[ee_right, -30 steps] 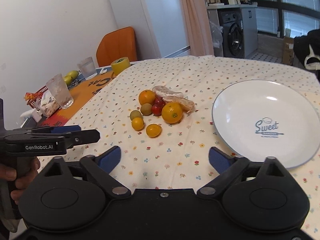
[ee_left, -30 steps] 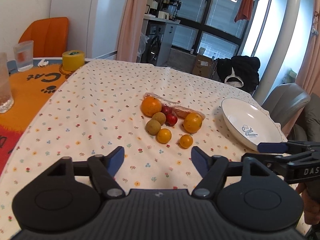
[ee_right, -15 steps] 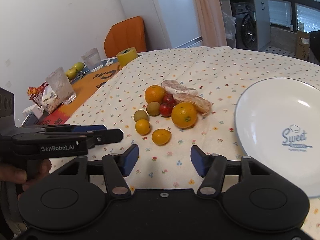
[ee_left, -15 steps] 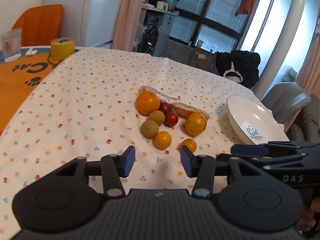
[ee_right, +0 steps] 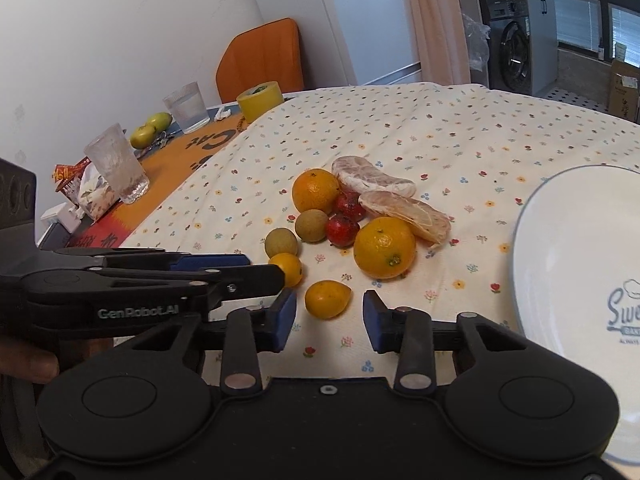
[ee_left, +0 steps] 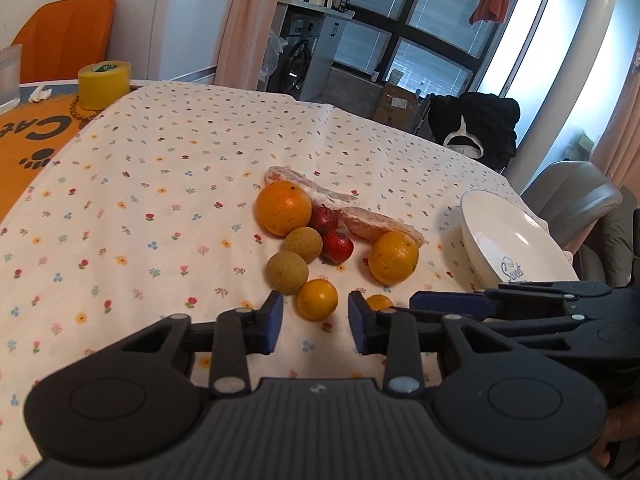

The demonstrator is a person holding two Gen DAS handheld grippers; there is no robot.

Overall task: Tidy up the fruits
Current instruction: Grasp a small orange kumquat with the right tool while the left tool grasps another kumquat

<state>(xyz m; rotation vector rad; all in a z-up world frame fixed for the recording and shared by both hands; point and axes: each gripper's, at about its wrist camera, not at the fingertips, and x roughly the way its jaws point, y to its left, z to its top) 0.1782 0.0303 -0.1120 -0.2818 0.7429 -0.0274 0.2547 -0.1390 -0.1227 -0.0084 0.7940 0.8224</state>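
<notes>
A cluster of fruit lies on the flowered tablecloth: two big oranges, two brown longans, two red fruits, two peeled citrus segments and two small oranges. My left gripper is open, low over the cloth, with one small orange just beyond its tips. My right gripper is open too, and the other small orange sits just ahead of its gap. Each gripper shows in the other's view, close alongside. A white plate stands to the right of the fruit.
An orange mat at the left holds a yellow tape roll, two glasses, green fruit and snack packets. An orange chair stands behind, a grey chair past the plate. A hand holds the left gripper.
Both grippers have moved forward and down toward the fruit and come close side by side. Their jaws have narrowed from wide to a smaller gap. The fruit has not moved.
</notes>
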